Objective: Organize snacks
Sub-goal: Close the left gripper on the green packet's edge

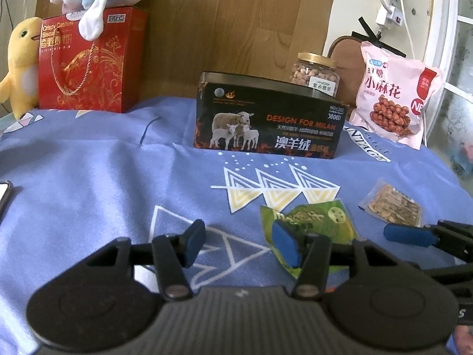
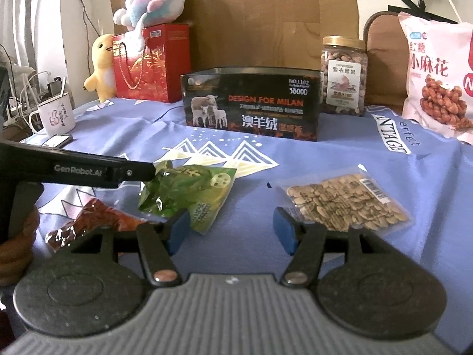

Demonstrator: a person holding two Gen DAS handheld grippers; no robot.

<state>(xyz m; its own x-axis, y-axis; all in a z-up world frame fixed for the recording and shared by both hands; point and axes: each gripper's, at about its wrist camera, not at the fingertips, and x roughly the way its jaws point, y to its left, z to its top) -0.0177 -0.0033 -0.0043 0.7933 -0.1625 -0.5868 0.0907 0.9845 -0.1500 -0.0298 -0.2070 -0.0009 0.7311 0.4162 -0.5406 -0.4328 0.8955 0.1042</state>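
Lying on the blue cloth (image 2: 124, 130) between the spread left gripper (image 1: 239, 244) and right gripper (image 2: 232, 230) (both holding nothing), the green snack packet (image 2: 189, 190) touches neither.

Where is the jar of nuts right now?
The jar of nuts stands at the back of the blue cloth, just right of the black sheep box and left of the pink snack bag.
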